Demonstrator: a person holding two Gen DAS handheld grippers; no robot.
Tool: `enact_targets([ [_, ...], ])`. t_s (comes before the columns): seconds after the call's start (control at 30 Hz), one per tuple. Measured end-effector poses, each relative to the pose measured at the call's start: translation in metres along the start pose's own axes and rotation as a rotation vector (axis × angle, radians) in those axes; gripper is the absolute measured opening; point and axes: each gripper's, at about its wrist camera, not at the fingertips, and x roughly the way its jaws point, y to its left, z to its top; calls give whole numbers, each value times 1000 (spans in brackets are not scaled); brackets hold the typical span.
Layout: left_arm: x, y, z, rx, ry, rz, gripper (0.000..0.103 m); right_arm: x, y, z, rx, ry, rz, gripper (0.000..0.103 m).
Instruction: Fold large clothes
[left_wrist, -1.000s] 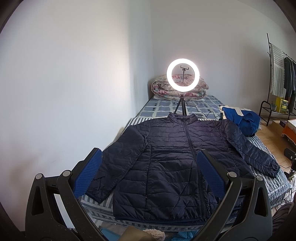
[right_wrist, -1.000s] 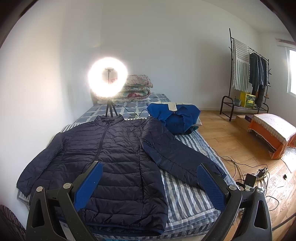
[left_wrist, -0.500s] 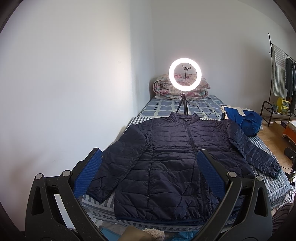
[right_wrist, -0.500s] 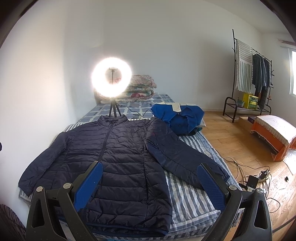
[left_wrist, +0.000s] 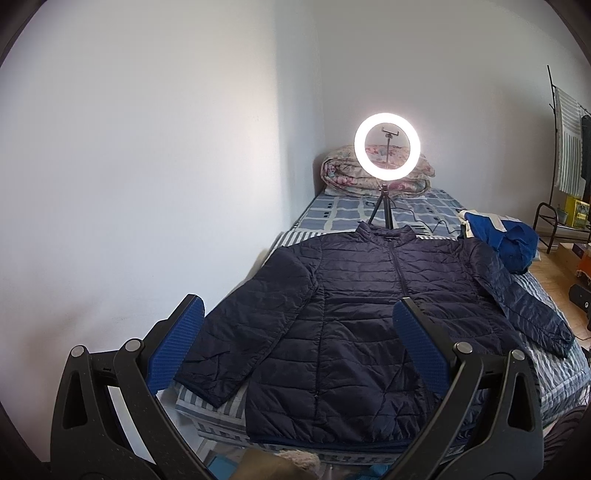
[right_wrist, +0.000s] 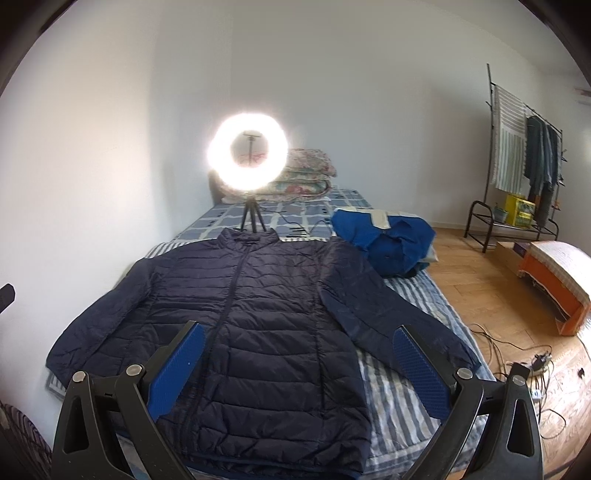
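A navy quilted puffer jacket (left_wrist: 362, 317) (right_wrist: 251, 317) lies flat and zipped on the striped bed (left_wrist: 554, 373) (right_wrist: 402, 413), collar towards the far end, both sleeves spread out to the sides. My left gripper (left_wrist: 297, 310) hovers above the jacket's near hem and left sleeve, open, with nothing between its blue pads (left_wrist: 177, 343). My right gripper (right_wrist: 297, 334) hangs over the jacket's lower right half, open and empty as well. Neither touches the cloth.
A lit ring light on a tripod (left_wrist: 386, 147) (right_wrist: 248, 151) stands behind the collar, before folded quilts (left_wrist: 340, 171). A bright blue garment (right_wrist: 391, 240) is heaped at the bed's right. White wall on the left; clothes rack (right_wrist: 524, 155), orange stool (right_wrist: 557, 291) and floor cables (right_wrist: 532, 365) on the right.
Both views have drifted slightly to the left, so the jacket and ring light sit a bit further right in frame. The jacket lies as before and both grippers stay open.
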Motion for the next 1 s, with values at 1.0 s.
enact_targets([
  [1.0, 59, 105, -47, 30, 39, 107, 103, 189, 247, -7, -165, 358, 528, 89],
])
